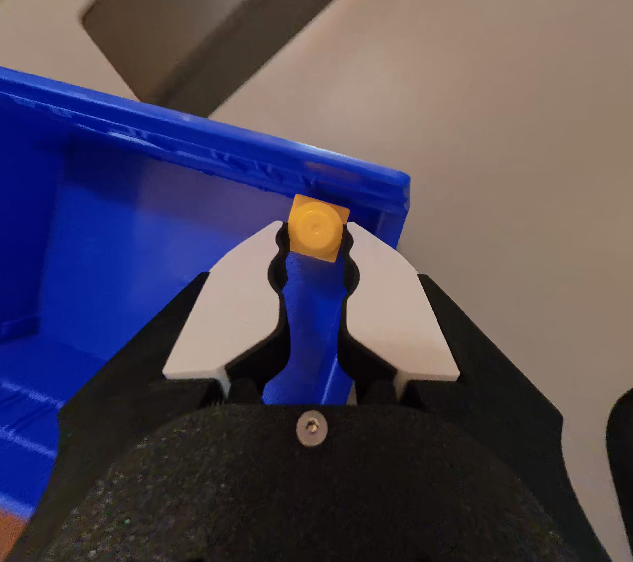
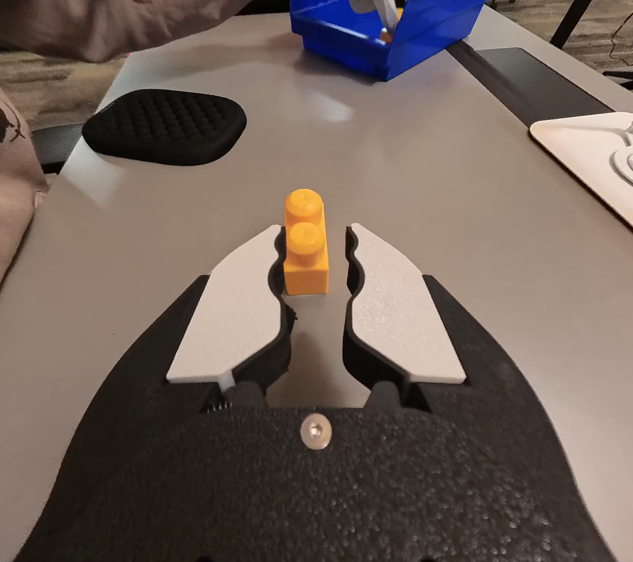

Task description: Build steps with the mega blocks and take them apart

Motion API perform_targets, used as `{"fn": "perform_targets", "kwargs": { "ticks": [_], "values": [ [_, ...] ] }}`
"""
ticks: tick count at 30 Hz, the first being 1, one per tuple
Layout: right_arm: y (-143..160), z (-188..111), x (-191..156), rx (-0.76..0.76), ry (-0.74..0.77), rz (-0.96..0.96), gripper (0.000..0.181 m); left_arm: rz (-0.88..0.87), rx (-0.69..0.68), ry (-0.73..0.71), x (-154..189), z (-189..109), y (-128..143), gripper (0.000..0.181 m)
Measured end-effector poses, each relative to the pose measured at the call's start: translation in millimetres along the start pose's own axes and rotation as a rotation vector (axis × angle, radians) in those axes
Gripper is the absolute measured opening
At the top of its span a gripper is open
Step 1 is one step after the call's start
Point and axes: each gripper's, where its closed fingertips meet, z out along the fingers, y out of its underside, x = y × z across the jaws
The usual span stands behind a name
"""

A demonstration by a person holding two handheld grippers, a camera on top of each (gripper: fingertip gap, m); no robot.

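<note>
The right gripper [image 2: 313,230] stands partly open around a glossy yellow two-stud block [image 2: 306,249] on the smooth grey table [image 2: 394,141]; its left pad touches the block, the right one stands clear. Ahead to the left lies a black dimpled pad [image 2: 164,126]. Farther ahead, the left gripper [image 1: 314,226] pinches a yellow single-stud block [image 1: 317,227] inside the blue plastic bin [image 1: 144,237], by its corner.

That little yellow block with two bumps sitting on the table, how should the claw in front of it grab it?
Best guess: by its two long flat sides, low on the body. The two-stud yellow block stands upright on the table, lengthwise between the right gripper's open fingers, so closing straight in from the near end should clamp flat faces, not the round studs.
</note>
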Motion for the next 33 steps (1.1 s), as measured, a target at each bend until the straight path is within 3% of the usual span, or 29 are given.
{"fn": "perform_targets", "kwargs": {
  "ticks": [5, 10, 15, 19, 26, 33],
  "values": [
    [-1.7, -3.2, 3.0, 0.013, 0.009, 0.01, 0.032, 0.073, 0.152, -0.12, 8.0, -57.8, -30.9, 0.029],
    [0.6, -3.5, 2.9, 0.003, 0.002, 0.014, 0.033, 0.252, 0.254, 0.002, 99.7, -96.0, -67.0, 0.029],
    [3.5, -1.9, -0.3, -0.012, -0.009, 0.012, 0.033, 0.429, 0.213, 0.16, 200.2, -71.2, -71.7, 0.029],
    [6.4, 0.5, -2.5, -0.029, -0.012, 0.003, 0.033, 0.46, 0.162, 0.276, 251.5, -36.3, -66.4, 0.029],
    [13.9, 4.4, -4.3, -0.07, -0.017, -0.01, 0.035, 0.382, 0.134, 0.379, 289.7, 0.1, -65.9, 0.029],
    [26.9, 11.0, -4.5, -0.157, -0.003, -0.02, 0.04, 0.373, 0.194, 0.378, 301.0, 19.1, -72.5, 0.03]
  ]
}}
